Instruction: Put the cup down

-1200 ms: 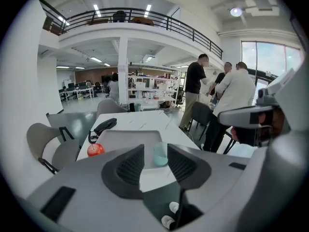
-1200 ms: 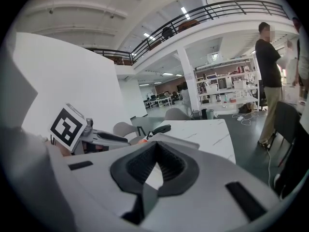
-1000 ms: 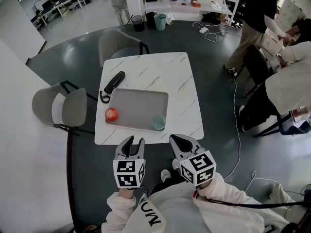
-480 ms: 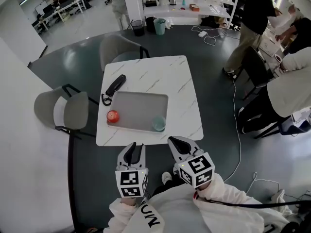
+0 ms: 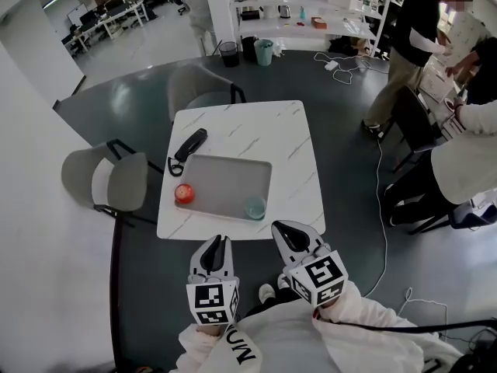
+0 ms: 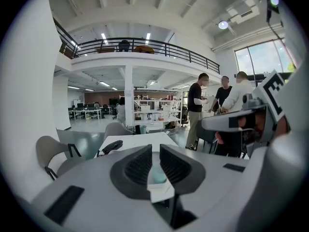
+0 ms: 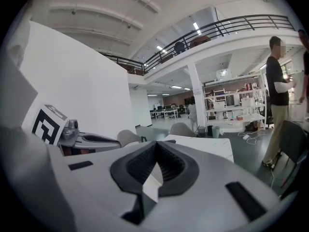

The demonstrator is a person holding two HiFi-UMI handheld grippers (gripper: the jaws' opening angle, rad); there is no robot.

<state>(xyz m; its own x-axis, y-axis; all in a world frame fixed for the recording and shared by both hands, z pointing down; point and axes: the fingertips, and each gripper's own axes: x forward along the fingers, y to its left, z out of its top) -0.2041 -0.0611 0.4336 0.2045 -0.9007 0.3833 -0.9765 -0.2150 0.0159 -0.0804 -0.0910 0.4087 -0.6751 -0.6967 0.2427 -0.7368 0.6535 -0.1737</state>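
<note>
Both empty, hovering short of the counter point(image 5: 248, 123): left claw point(image 5: 220, 243) has just been closing, down to a narrow gap, right claw point(image 5: 283, 230) pinched together. Teal cup point(image 5: 254, 207) sits upright on the tray point(image 5: 225, 177), near right corner.

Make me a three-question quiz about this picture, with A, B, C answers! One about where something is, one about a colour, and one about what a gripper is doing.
1. Where is the cup?
A) on the tray
B) on the floor
C) held up in the air

2. What colour is the ball by the tray's left edge?
A) blue
B) red
C) yellow

3. How are the jaws of the right gripper?
A) wide apart
B) clamped on the cup
C) closed together, empty

Answers:
1 A: the cup stands at the tray's near right corner.
2 B: the ball is plainly red.
3 C: the right gripper view shows its jaws meeting with nothing between them.
</note>
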